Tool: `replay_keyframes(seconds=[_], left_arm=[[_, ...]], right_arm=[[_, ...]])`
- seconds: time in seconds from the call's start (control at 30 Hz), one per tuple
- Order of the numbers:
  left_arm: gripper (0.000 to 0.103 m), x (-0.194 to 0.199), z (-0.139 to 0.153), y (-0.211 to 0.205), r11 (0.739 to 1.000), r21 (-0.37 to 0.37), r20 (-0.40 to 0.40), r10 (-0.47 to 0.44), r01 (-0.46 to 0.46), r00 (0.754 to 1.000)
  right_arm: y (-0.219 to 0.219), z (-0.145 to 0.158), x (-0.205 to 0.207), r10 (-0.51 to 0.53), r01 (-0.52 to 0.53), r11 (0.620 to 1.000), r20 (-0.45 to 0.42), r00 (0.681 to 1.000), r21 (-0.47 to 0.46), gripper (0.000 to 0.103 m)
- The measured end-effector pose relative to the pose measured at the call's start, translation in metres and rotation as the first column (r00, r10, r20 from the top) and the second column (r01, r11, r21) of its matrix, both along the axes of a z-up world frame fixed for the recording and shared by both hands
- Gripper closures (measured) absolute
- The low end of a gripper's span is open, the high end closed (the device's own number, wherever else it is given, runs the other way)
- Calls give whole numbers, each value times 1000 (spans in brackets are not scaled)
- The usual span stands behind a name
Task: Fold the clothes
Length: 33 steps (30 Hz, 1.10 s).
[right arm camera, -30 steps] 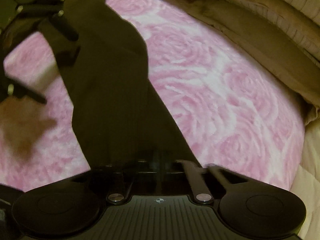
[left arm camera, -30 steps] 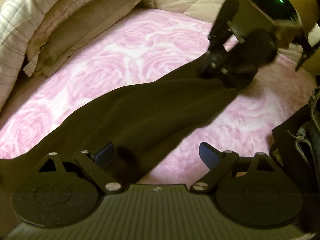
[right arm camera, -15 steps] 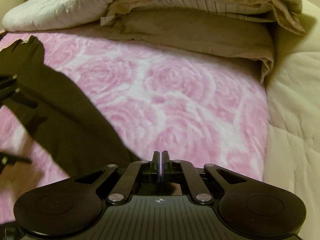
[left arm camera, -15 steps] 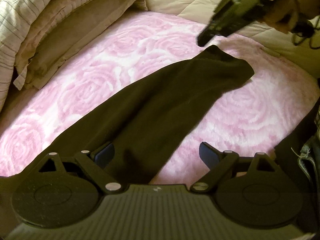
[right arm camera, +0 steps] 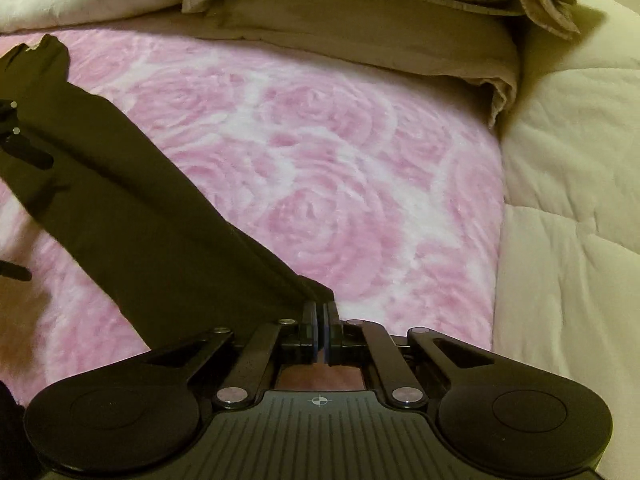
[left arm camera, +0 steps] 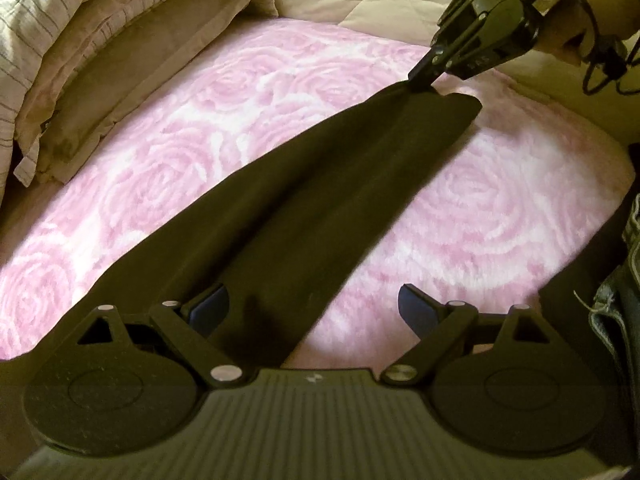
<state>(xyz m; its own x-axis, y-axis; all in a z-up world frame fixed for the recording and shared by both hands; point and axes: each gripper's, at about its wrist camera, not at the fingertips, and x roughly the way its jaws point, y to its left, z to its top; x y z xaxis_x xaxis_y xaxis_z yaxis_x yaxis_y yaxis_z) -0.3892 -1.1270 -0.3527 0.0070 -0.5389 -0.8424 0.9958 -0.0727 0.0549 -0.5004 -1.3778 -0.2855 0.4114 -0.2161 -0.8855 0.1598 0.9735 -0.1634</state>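
A long dark garment [left arm camera: 320,196] lies stretched across the pink rose-patterned blanket [left arm camera: 500,208]. My left gripper [left arm camera: 312,304] is open, its blue pads [left arm camera: 208,304] spread over the garment's near end. My right gripper [left arm camera: 424,76] is shut on the garment's far edge and lifts it slightly into a ridge. In the right wrist view the shut gripper [right arm camera: 320,316] pinches the garment's [right arm camera: 132,216] corner, and the cloth runs away to the left.
Folded beige bedding and pillows [left arm camera: 100,64] are stacked at the far left of the bed. A cream quilted comforter [right arm camera: 568,208] borders the blanket. Dark clothes and denim [left arm camera: 616,312] lie at the right edge of the left wrist view.
My right gripper let the garment's end drop flat, came back down and closed on its far edge, pulling it taut. My left gripper stayed open in place.
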Motion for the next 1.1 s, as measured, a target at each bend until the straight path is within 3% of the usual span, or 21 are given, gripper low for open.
replay_keyframes(seconds=[0.2, 0.27, 0.4, 0.5, 0.63, 0.67, 0.9, 1.1], left_arm=[[14, 8, -2, 11, 999, 18, -1, 28, -28, 1000], [14, 12, -5, 17, 998, 48, 1, 42, -42, 999], [14, 22, -9, 38, 988, 119, 19, 97, -98, 995], [14, 31, -10, 57, 973, 176, 40, 147, -151, 988], [14, 37, -1, 87, 945, 230, 55, 224, -230, 973], [14, 38, 4, 95, 938, 238, 57, 245, -251, 968], [14, 33, 73, 168, 889, 200, 67, 406, -411, 911], [14, 19, 141, 248, 816, 148, 100, 550, -559, 829]], right_arm=[[15, 6, 3, 30, -29, 998, 13, 999, -49, 98], [14, -5, 5, 23, -24, 999, -36, 999, -38, 95], [8, -12, 0, -47, 37, 994, -107, 993, -98, 91], [11, -1, -3, -117, 100, 987, -135, 984, -127, 88], [33, 26, -5, -110, 104, 993, -106, 988, -64, 59], [42, 33, -3, -97, 92, 994, -104, 990, -53, 58], [105, 90, 19, -15, 15, 1000, -40, 999, 5, 55], [177, 124, 27, 26, -26, 997, 3, 1000, 72, 50]])
